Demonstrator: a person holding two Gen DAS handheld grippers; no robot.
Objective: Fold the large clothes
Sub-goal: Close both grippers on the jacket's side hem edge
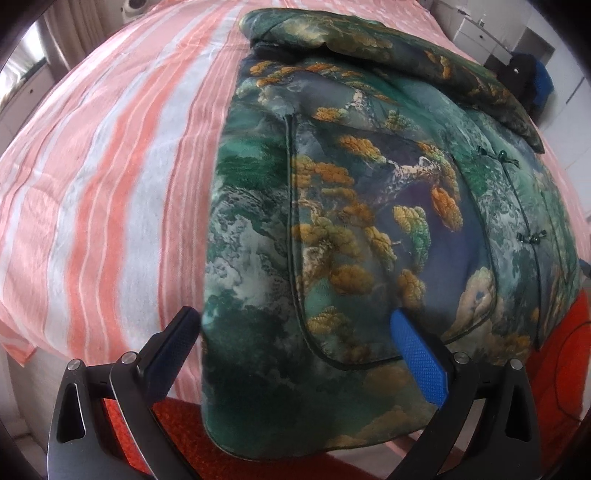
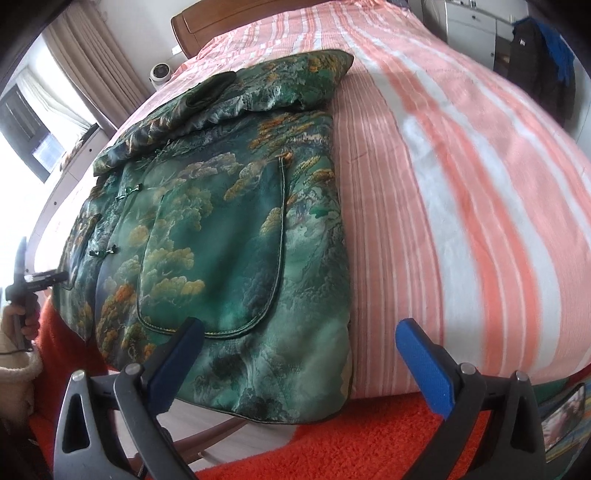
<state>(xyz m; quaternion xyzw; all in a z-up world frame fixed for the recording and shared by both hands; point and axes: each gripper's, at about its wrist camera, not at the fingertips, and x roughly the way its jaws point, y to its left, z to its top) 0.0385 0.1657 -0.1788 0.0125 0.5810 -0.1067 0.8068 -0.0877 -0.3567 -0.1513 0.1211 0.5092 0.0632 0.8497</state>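
Note:
A padded green jacket [image 1: 351,221] with a gold tree and mountain print lies flat on the bed, sleeves folded across its top, hem hanging over the near edge. It also shows in the right wrist view [image 2: 221,229]. My left gripper [image 1: 295,332] is open, its jaws spread on either side of the jacket's lower left corner, not closed on it. My right gripper [image 2: 299,343] is open, its jaws spread around the jacket's lower right corner. The left gripper [image 2: 26,280] also shows at the far left of the right wrist view.
The bed has a pink and white striped cover [image 1: 110,166] [image 2: 461,184]. An orange-red rug [image 2: 351,443] lies on the floor below the bed edge. White cabinets and dark clothes [image 2: 539,55] stand at the back. A wooden headboard [image 2: 240,22] is at the far end.

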